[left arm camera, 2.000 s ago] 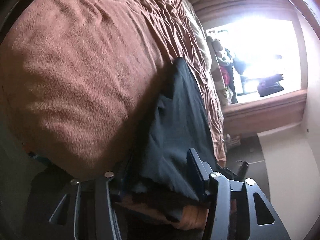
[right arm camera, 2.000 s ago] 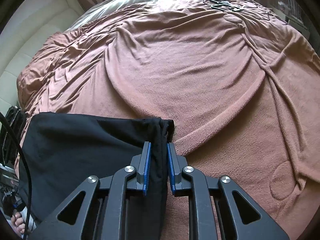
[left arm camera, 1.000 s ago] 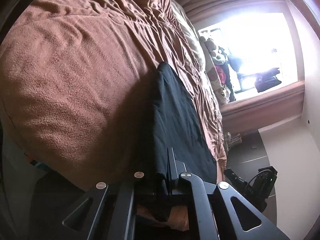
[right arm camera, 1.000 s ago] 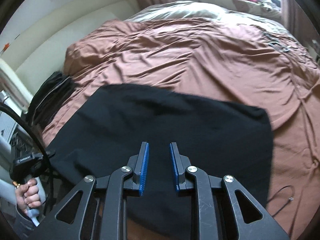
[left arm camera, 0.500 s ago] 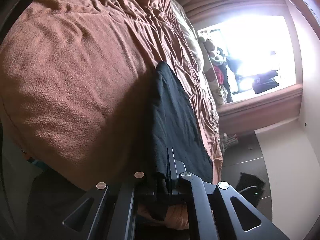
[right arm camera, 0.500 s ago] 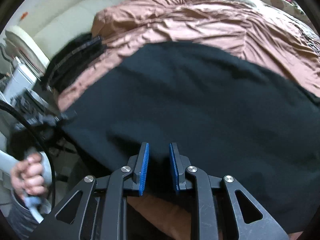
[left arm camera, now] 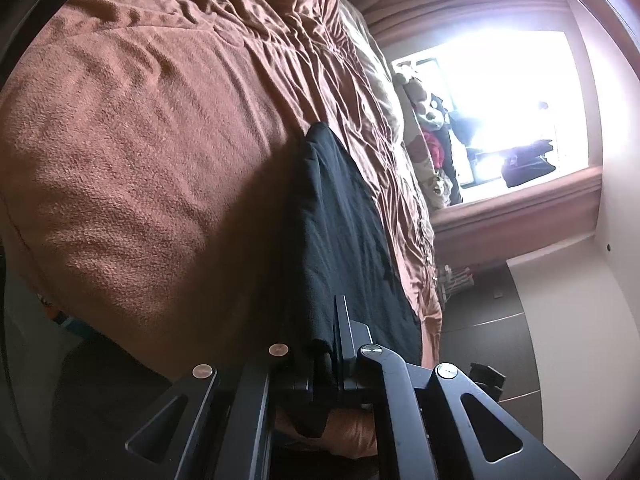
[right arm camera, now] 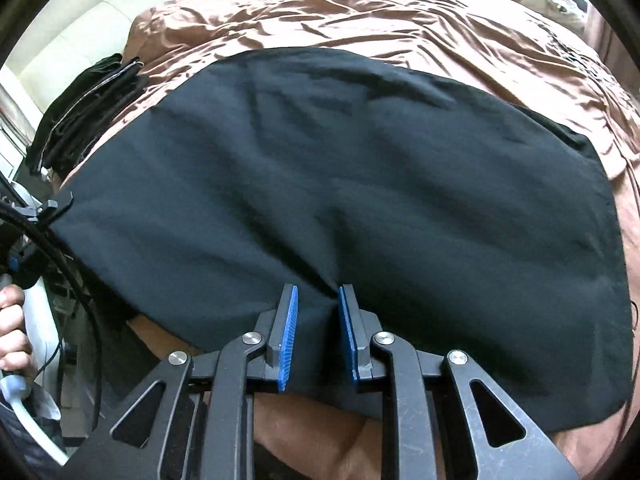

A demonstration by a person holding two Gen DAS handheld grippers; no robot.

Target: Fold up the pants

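The black pants point(right arm camera: 340, 184) lie folded and spread flat on the brown bedspread point(right arm camera: 360, 12), near the bed's near edge. My right gripper point(right arm camera: 316, 308) sits at the pants' near edge with cloth bunched between its blue pads point(right arm camera: 289, 332); the jaws stand a little apart. In the left wrist view my left gripper point(left arm camera: 328, 344) is shut on the pants' corner point(left arm camera: 344, 216). The left gripper also shows at the left of the right wrist view point(right arm camera: 48, 208), at the pants' left corner.
A stack of folded dark clothes point(right arm camera: 84, 104) lies on the bed at the left by the cream headboard point(right arm camera: 72, 44). A bright window point(left arm camera: 508, 108) with clothes on its sill is beyond the bed. A cable point(right arm camera: 44, 240) hangs at the left.
My right gripper let go of the pants' end, swung left and down to the near edge, and now has cloth between its pads. My left gripper closed on the corner and holds.
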